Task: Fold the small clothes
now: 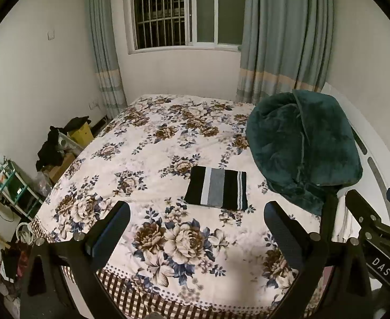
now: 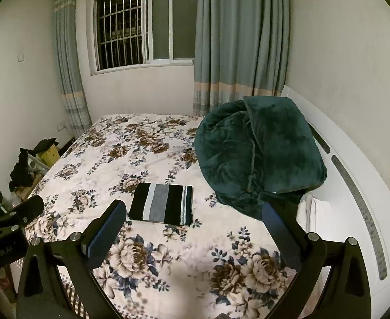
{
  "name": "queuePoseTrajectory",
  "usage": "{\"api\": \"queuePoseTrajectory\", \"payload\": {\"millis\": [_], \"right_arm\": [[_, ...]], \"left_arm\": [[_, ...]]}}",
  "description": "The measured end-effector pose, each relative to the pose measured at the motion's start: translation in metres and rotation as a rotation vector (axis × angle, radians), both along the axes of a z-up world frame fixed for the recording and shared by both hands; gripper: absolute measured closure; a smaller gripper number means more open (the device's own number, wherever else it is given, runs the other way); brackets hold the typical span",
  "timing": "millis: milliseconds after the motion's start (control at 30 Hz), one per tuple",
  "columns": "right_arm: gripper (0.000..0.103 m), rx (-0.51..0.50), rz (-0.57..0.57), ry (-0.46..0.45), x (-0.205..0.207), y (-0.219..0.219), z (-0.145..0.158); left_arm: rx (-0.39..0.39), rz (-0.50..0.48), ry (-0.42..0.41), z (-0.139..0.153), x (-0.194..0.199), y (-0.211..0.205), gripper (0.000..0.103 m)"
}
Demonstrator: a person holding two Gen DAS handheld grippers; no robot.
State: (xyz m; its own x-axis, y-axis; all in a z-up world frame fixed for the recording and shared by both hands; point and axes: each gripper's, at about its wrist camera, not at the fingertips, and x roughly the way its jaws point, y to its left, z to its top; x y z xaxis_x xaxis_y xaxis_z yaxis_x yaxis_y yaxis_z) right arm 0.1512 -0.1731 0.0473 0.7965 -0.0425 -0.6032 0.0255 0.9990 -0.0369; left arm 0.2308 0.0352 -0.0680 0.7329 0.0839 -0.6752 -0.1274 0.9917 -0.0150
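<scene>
**Striped garment lies folded on the bed; both grippers hang back, empty**

At the far left of the left wrist view, a cluttered floor strip runs along the wall: a green wire rack (image 1: 14,186) with small items, and beyond it a heap of black clothing on a yellow box (image 1: 70,135). The right wrist view shows only the heap and box, and catches the side of the left gripper instead.

The left gripper (image 1: 197,228) hovers above the near edge of the bed, its two black fingers spread wide with nothing between them. It looks parked rather than working, well clear of the cloth.

Centre stage is the floral-printed white bedspread (image 1: 131,133), chosen plainly as a broad flat folding surface. On it, a little right of middle, rests the small black garment with white and grey stripes (image 1: 217,190), already a neat flat rectangle with squared edges. By that shape the fold appears finished, or nearly so; neither gripper touches it.

The right gripper (image 2: 195,228) is likewise held apart and empty, hovering over the bedspread with the garment just beyond its left finger.

To the right sits a bulky dark green plush blanket (image 2: 256,154), bundled against the white curved headboard (image 2: 354,164), probably pushed aside to free space. Only the right wrist view shows the headboard's full sweep and the white pillow (image 2: 319,212) tucked under the blanket's edge.
</scene>
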Motion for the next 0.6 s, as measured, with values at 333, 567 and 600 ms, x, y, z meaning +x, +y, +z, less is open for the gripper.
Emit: {"api": "queuePoseTrajectory", "payload": {"millis": [333,567,600], "right_arm": [[0.0,-0.002,0.001,-0.004,0.0007,0.0008,0.0039],[0.0,-0.005,0.003,-0.007,0.0014,0.0017,0.0063],[0.0,-0.005,0.005,-0.007,0.0024,0.0019,0.0081]], "left_arm": [[0.003,0.009,-0.002,0.0009,-0.0017,-0.0002,0.0],[0.008,0.006,-0.012,0.005,-0.0035,0.0007,0.0],[0.01,0.004,-0.013,0.0059,-0.0031,0.0005,0.0]]}}
